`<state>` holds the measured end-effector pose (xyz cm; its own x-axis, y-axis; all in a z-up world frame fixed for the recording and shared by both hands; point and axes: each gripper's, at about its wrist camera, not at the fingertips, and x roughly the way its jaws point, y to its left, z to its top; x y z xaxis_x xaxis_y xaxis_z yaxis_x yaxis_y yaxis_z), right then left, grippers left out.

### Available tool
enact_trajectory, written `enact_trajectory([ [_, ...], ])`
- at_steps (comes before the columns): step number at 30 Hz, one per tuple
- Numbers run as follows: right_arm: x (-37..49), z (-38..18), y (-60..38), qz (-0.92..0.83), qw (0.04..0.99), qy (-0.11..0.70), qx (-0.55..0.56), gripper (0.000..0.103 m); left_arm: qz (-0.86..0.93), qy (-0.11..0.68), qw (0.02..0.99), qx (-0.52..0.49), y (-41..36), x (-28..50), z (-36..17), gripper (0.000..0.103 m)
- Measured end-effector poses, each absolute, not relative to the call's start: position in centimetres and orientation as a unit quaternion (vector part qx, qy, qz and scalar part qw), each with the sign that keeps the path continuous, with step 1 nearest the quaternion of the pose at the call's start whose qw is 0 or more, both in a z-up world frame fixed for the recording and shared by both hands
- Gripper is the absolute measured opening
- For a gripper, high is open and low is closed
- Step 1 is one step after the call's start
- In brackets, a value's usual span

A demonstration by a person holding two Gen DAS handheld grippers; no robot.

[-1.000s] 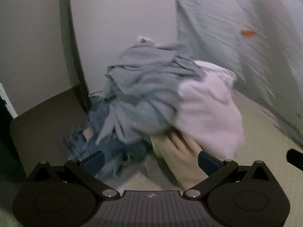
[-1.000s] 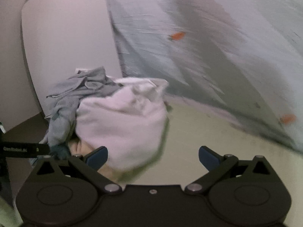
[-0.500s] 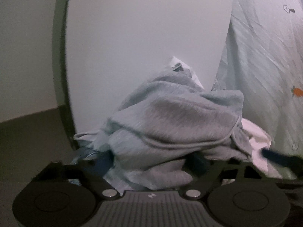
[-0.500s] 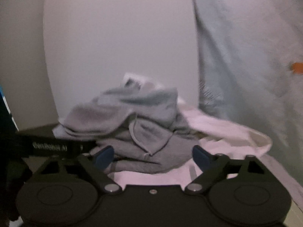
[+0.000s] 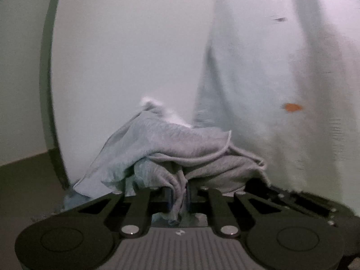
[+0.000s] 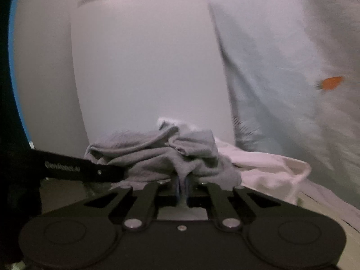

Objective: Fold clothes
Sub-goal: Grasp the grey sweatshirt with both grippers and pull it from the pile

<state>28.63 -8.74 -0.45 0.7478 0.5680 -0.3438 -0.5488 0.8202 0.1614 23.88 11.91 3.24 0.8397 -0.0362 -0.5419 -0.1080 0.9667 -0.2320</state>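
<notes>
Left wrist view: a white panel [image 5: 139, 56] fills the field from 9 to 1 o'clock, with a dark vertical strip [image 5: 46, 78] along its edge at 9 o'clock. A pale blue sheet [image 5: 258, 78] printed with small orange marks hangs from 12 down to 4 o'clock; it is blurred. At centre, toward 6 o'clock, lies the grey garment [image 5: 171, 146], crumpled in a heap against the foot of the panel, with a bit of white cloth showing above it at 12 o'clock of the heap. The left gripper [image 5: 180, 199] is at 6 o'clock; its jaws are closing, and a bunched fold of the grey garment is pinched between them, the pads pressing on the cloth. Right wrist view: the same panel [image 6: 144, 67] occupies the centre and the sheet [image 6: 281, 67] runs from 1 to 4 o'clock. The grey garment [image 6: 157, 155] sits just below centre, and a white garment [image 6: 270, 168] lies touching it at 3 o'clock. The right gripper [image 6: 182, 190] is at 6 o'clock, clenched on a thin fold of the grey garment. A dark arm of the left gripper [image 6: 67, 168] enters at 9 o'clock and touches the garment's left edge.
</notes>
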Motion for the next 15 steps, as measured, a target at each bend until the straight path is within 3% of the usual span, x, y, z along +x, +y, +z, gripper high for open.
enact_trajectory([
  [5, 19.4, 0.5, -14.8, 0.235, 0.955, 0.175, 0.048, 0.004, -0.071, 0.279, 0.954, -0.080, 6.4, 17.3, 5.9, 0.012],
  [10, 8.5, -0.5, -23.2, 0.117, 0.972, 0.186, 0.081, 0.004, -0.198, 0.329, 0.920, -0.079, -1.7, 10.1, 4.6, 0.013],
  [13, 2.1, -2.6, -29.1, 0.030, 0.969, 0.229, 0.092, 0.004, -0.249, 0.401, 0.879, -0.074, -8.1, 6.1, 1.1, 0.023],
  [15, -1.9, -4.6, -32.7, -0.034, 0.956, 0.278, 0.086, 0.009, -0.265, 0.444, 0.855, -0.043, -12.1, 3.3, -1.2, 0.040],
])
